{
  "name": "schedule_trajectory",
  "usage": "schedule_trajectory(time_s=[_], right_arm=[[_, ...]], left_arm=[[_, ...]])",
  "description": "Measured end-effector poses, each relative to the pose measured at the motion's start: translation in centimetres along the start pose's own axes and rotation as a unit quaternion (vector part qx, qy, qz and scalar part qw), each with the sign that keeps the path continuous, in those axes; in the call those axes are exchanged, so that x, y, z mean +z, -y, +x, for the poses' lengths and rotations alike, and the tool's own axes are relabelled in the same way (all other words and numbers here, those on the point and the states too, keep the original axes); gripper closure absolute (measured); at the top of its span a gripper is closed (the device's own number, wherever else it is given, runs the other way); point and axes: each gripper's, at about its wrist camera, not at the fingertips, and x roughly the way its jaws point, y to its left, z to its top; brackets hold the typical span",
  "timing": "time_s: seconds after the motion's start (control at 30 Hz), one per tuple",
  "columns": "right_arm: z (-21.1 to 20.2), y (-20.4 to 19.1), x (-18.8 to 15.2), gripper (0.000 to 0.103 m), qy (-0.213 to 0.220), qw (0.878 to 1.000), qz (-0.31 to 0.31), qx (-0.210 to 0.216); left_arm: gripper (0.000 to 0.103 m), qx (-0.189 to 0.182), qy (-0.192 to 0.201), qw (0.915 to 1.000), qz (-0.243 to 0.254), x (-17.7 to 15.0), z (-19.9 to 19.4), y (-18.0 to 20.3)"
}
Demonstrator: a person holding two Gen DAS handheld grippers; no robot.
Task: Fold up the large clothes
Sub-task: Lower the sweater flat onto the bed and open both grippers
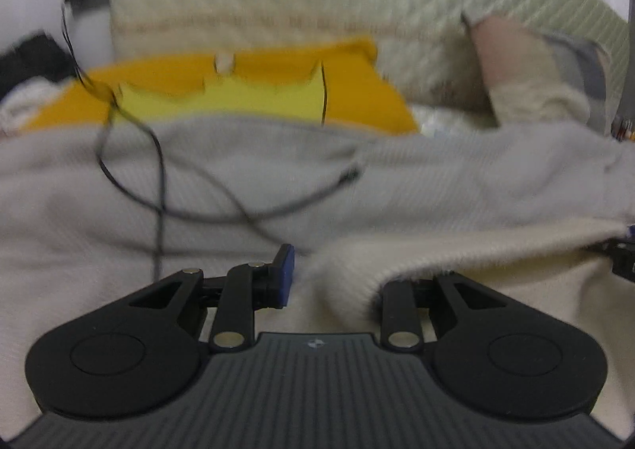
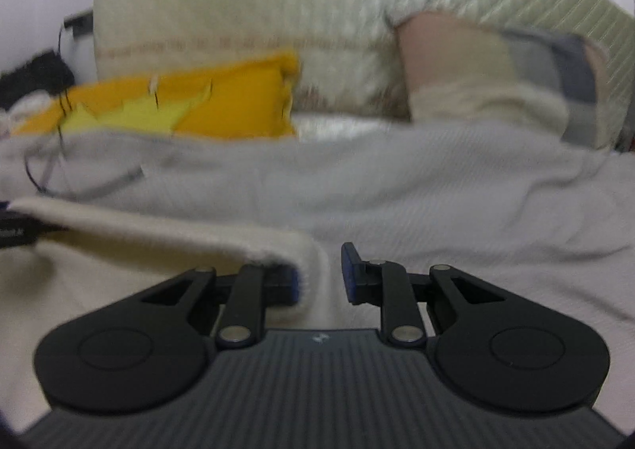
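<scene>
My left gripper (image 1: 329, 278) points forward and slightly down, jaws narrowly parted with cream cloth (image 1: 397, 254) draped over the right finger. My right gripper (image 2: 321, 278) matches it, cloth over its left finger.

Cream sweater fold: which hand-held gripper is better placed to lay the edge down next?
Neither clearly; likely both together. The left hand-held gripper and the right hand-held gripper each have the cream sweater's edge between their fingers, stretched between them over the grey cover.

A grey ribbed bed cover (image 1: 436, 179) carries a cream knit garment (image 1: 456, 250), a yellow cushion (image 1: 377, 104) and a black cable (image 1: 158, 191).
</scene>
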Motion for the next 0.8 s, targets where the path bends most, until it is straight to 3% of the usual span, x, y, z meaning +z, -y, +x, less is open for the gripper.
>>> schedule_trajectory(time_s=[0.2, 0.43, 0.57, 0.63, 0.67, 0.7, 0.77, 0.8], right_arm=[[3.2, 0.4, -1.3, 0.075, -0.029, 0.999, 0.019, 0.016], [4.1, 0.5, -2.4, 0.072, -0.028, 0.998, 0.042, 0.021], [3.2, 0.8, -2.1, 0.07, -0.024, 0.997, 0.06, 0.034], [2.3, 0.9, -1.9, 0.07, -0.02, 0.997, 0.068, 0.042], [1.9, 0.8, -1.8, 0.065, -0.021, 0.997, 0.066, 0.043], [1.3, 0.7, -1.6, 0.056, -0.018, 0.997, 0.063, 0.042], [-0.3, 0.4, -1.3, 0.038, -0.004, 0.997, 0.063, 0.044], [-1.5, 0.4, -1.2, 0.034, 0.009, 0.996, 0.066, 0.053]], left_arm=[[0.071, -0.011, -0.042, 0.9991, 0.0, -2.0, 4.2, -1.6], [0.071, -0.018, -0.043, 0.9989, -0.001, -1.6, 2.9, -1.2], [0.069, -0.009, -0.037, 0.9989, 0.027, -1.2, 1.3, -0.4], [0.056, -0.005, -0.039, 0.9986, 0.036, -1.0, 0.5, -0.1], [0.039, -0.007, -0.037, 0.9985, 0.04, -0.9, -0.1, 0.1], [0.031, -0.012, -0.03, 0.9986, 0.041, -0.8, -1.0, 0.2], [0.028, -0.023, -0.014, 0.9985, 0.048, -0.6, -3.1, 0.4], [0.028, -0.026, -0.009, 0.9985, 0.048, -0.6, -4.2, 0.5]])
